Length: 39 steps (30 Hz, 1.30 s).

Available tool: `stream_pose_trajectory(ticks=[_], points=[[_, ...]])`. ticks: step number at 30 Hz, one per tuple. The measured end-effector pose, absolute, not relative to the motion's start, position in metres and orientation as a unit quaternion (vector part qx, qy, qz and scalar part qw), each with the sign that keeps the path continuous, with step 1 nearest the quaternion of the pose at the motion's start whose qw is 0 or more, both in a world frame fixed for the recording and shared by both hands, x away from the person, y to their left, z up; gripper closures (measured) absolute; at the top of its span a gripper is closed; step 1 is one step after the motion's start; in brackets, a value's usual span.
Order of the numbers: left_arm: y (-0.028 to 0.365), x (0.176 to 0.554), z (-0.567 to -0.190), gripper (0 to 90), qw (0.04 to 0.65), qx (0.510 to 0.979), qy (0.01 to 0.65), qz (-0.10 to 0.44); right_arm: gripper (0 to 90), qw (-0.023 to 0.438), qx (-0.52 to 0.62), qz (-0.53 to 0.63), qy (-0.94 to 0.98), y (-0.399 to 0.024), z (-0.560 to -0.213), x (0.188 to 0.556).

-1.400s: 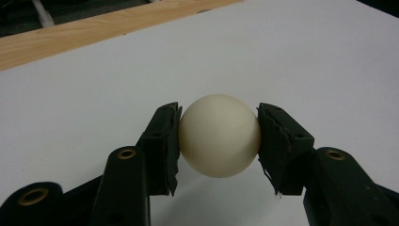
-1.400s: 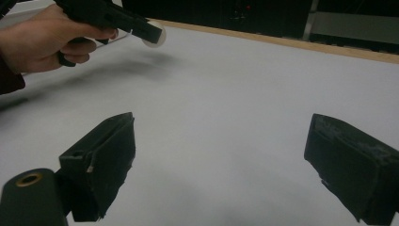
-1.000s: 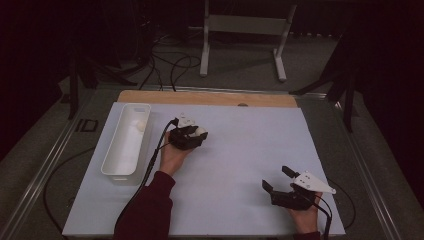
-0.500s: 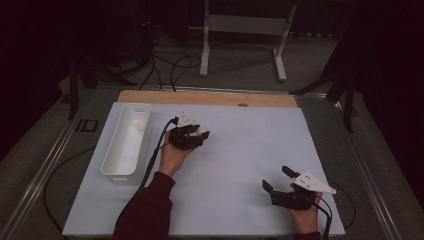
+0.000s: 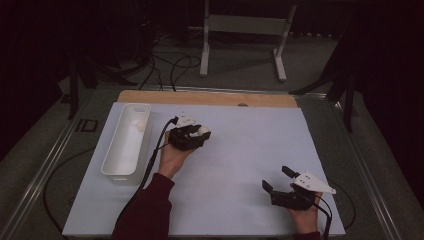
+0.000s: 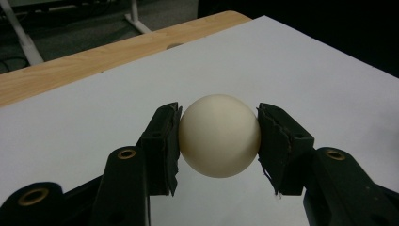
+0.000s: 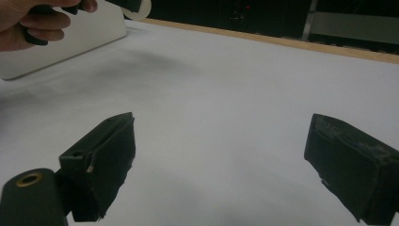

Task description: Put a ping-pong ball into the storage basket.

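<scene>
White paper covers my table [image 5: 240, 150]. My left gripper [image 5: 197, 134] clamps a cream ball [image 6: 219, 135] between its pads, just right of the white tray [image 5: 125, 145]; my right gripper [image 5: 279, 181] gapes wide, empty.

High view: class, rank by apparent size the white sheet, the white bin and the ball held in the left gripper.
1. White sheet
2. White bin
3. Ball, clamped in the left gripper
</scene>
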<state>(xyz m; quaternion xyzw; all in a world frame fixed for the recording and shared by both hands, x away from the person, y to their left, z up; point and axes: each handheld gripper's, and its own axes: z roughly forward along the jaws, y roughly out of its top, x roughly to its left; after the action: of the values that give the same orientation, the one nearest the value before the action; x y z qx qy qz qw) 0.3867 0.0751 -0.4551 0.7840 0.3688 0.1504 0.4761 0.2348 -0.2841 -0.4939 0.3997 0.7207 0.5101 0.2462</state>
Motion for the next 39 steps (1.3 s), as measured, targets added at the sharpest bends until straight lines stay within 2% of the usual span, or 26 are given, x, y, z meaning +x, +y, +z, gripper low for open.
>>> stream_pose_trajectory(ticks=[39], points=[[0.074, 0.361, -0.423, 51.7, 0.501, 0.794, 0.316, 0.138, 9.1, 0.246, 0.399, 0.509, 0.722, -0.284, -0.494, 0.235]])
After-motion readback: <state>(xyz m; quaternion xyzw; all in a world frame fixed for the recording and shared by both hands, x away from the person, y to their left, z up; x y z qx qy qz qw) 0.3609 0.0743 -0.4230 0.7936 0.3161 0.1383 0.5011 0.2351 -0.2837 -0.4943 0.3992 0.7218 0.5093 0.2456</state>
